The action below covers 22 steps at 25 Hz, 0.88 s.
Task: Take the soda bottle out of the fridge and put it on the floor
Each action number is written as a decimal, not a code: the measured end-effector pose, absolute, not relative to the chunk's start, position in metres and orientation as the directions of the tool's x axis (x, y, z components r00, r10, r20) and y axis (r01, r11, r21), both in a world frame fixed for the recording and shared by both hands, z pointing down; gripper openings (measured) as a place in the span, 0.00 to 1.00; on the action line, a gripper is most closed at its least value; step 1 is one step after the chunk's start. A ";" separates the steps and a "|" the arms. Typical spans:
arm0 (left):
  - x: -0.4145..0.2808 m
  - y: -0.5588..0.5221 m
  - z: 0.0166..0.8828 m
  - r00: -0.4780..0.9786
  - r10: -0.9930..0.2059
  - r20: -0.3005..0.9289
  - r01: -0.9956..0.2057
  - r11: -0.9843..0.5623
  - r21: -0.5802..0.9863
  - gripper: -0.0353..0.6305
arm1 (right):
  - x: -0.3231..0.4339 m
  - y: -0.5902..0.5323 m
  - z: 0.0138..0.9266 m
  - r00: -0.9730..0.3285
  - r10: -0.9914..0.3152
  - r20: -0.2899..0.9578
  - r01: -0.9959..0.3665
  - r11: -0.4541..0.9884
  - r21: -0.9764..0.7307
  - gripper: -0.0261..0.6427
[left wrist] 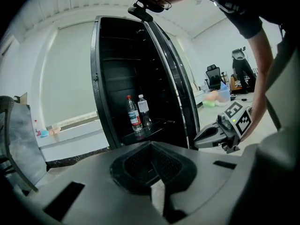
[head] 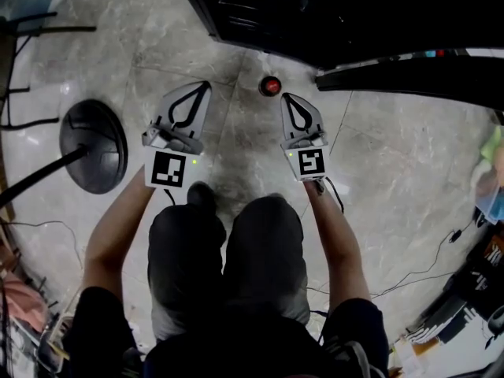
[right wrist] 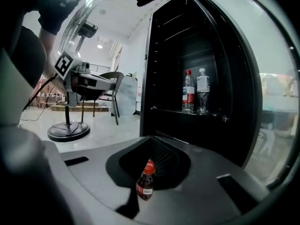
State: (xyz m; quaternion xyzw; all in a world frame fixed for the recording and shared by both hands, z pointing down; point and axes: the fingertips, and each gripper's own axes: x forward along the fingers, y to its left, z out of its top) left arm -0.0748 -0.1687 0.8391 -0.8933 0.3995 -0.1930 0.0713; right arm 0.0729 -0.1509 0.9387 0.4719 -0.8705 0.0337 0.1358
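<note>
The soda bottle, dark with a red cap, stands upright on the marble floor just before the open black fridge. My right gripper hovers beside and above it, shut, with nothing between its fingers. In the right gripper view the soda bottle shows below through the gap behind the closed tips. My left gripper is level with the right one, to the bottle's left, shut and empty. On a fridge shelf stand a red-labelled bottle and a clear water bottle.
The fridge door hangs open to the right. A standing fan's round base sits on the floor to the left, with a chair behind it. Cables and clutter lie along the right and left edges of the floor.
</note>
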 end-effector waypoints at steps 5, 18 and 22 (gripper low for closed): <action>-0.076 -0.172 0.792 0.598 -0.751 0.279 -0.697 -0.659 -0.281 0.09 | 0.075 -0.153 0.875 -0.514 -0.818 0.256 -0.831 0.549 0.085 0.07; -0.088 -0.161 0.629 0.568 -0.774 0.280 -0.704 -0.633 -0.320 0.09 | 0.070 -0.135 0.681 -0.493 -0.832 0.254 -0.847 0.526 0.080 0.07; -0.093 -0.156 0.568 0.520 -0.811 0.267 -0.771 -0.580 -0.263 0.09 | 0.073 -0.129 0.612 -0.467 -0.844 0.263 -0.865 0.498 0.060 0.07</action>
